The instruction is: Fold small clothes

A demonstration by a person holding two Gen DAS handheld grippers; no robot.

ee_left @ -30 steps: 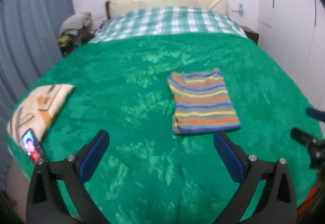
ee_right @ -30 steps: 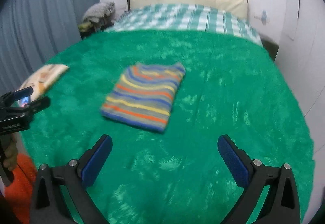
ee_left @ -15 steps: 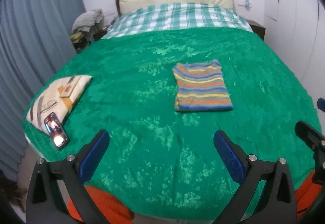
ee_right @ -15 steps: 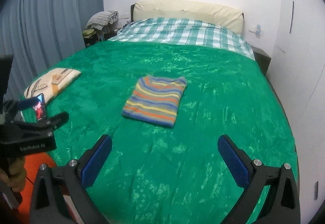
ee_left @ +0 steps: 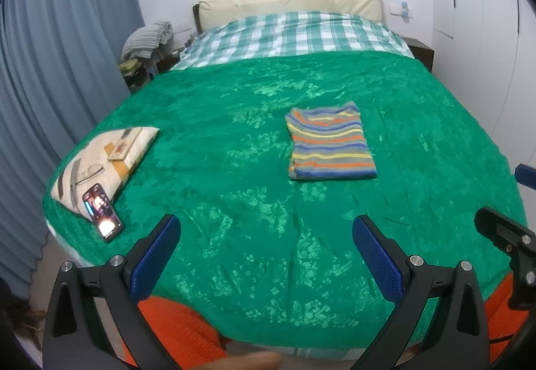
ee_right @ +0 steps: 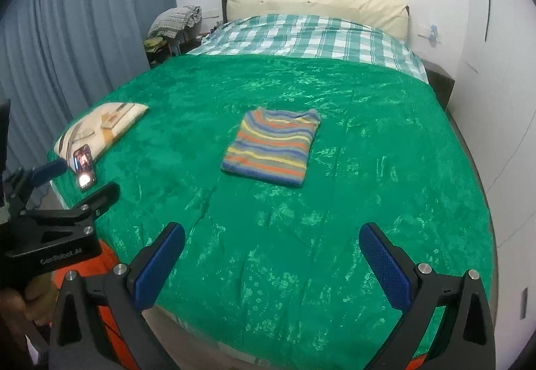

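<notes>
**Both grippers pulled back from the bed; folded shirt left lying alone**

Backing away is the change: over the last second both cameras have retreated from the bed, so that the near edge of the crushed green velvet bedspread [ee_left: 234, 142] and the person's orange clothing below it now show, where earlier only the spread filled the view.

At the far left corner of the bed lies a cream printed pillow [ee_left: 107, 162] with a lit smartphone [ee_left: 102, 212] at its near end. Next comes the left gripper [ee_left: 264, 252], its 2 blue-padded fingers spread wide with nothing between them, hovering off the bed's near edge. Right of centre lies the small striped knit shirt in grey, blue, orange and yellow [ee_left: 330, 145], folded into a neat rectangle, flat on the spread and well apart from either tool. Furthest right, the right gripper [ee_right: 271, 259] is likewise spread wide and empty.

With the garment squared and both tools withdrawn, this fold looks finished; no other garment to fold is in view.
</notes>
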